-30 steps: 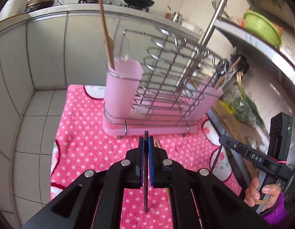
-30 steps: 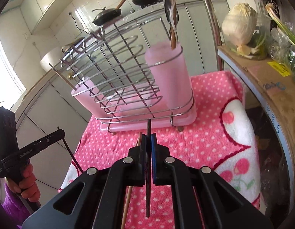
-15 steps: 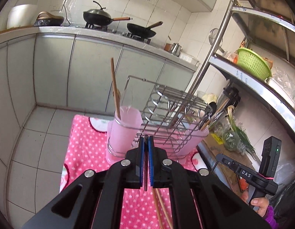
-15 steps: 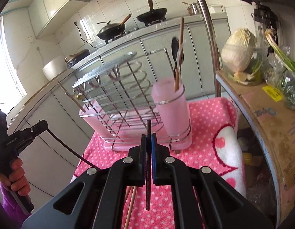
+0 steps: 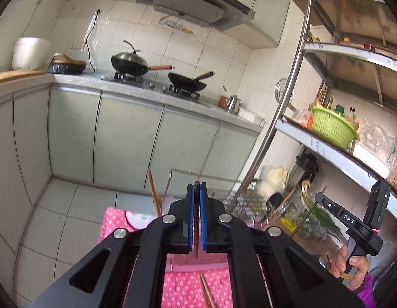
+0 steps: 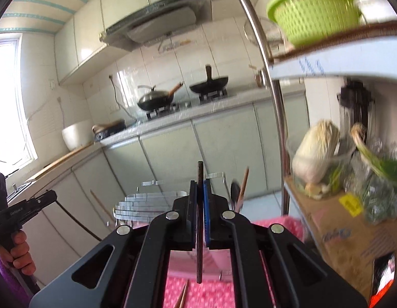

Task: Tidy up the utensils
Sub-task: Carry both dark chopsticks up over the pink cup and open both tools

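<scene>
My left gripper point(image 5: 196, 186) is shut on a dark chopstick point(image 5: 196, 231) that stands upright between its blue pads. My right gripper point(image 6: 200, 183) is likewise shut on a dark chopstick point(image 6: 199, 205). Both are held high above the wire utensil rack point(image 6: 147, 200), whose top just shows past the fingers. A wooden chopstick point(image 5: 153, 192) sticks up from the rack's left end. At its right end stand a spoon and a wooden stick point(image 6: 243, 184). The left wrist view shows the right gripper point(image 5: 317, 196) at the far right. The left gripper point(image 6: 53, 195) is at the left edge of the right wrist view.
The rack stands on a pink dotted cloth point(image 5: 116, 220) where loose wooden chopsticks point(image 5: 206, 292) lie. A steel shelf post point(image 6: 275, 102) rises close on the right, with a cabbage point(image 6: 316, 154) and green basket point(image 6: 314, 12) on its shelves. Kitchen cabinets and woks point(image 5: 131, 64) lie behind.
Both grippers have risen and tipped upward, so the rack has dropped to the bottom of each view. Each still holds its dark chopstick.
</scene>
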A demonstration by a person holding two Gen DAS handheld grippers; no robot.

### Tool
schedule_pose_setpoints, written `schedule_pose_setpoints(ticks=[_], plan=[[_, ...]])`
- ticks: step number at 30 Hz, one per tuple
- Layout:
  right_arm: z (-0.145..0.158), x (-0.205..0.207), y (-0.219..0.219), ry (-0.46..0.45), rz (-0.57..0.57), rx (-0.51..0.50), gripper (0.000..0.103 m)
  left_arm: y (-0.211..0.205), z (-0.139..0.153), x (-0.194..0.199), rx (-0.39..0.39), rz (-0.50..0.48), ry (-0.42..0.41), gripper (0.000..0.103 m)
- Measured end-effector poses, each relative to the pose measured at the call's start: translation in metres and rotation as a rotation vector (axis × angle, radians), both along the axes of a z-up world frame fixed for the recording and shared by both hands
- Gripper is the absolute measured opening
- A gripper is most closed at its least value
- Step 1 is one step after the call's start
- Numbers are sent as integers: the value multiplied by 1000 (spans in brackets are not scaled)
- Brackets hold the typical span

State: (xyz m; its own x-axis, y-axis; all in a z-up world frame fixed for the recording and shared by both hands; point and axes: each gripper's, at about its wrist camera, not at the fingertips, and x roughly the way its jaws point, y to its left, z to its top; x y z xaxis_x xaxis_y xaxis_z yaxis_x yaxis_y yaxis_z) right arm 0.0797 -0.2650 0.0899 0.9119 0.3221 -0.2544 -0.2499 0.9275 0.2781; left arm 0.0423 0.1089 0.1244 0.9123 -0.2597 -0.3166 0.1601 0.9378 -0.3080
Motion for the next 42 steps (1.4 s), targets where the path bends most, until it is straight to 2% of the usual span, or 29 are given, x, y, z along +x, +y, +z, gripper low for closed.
schedule_pose_setpoints(ticks=[5, 8, 13, 20, 25, 33, 42], plan=[[19, 11, -4, -91, -45, -1, 5, 7, 23, 7, 0, 34, -59, 3], [18, 25, -7, -96, -61, 2, 5, 13, 26, 16, -2, 61, -68, 3], [1, 43, -2, -87, -77, -33, 5, 18, 17, 36, -8, 82, -32, 3], [-27, 58, 4, -37, -75, -64, 5, 12, -9, 57, 8, 85, 32, 3], [-47, 60, 3, 15, -65, -49, 5, 3, -28, 64, 53, 97, 68, 3], [-78, 60, 3, 112, -60, -18, 5, 1, -61, 78, 47, 91, 172, 3], [-92, 86, -1, 212, -52, 8, 5, 4, -80, 107, 49, 113, 235, 4]])
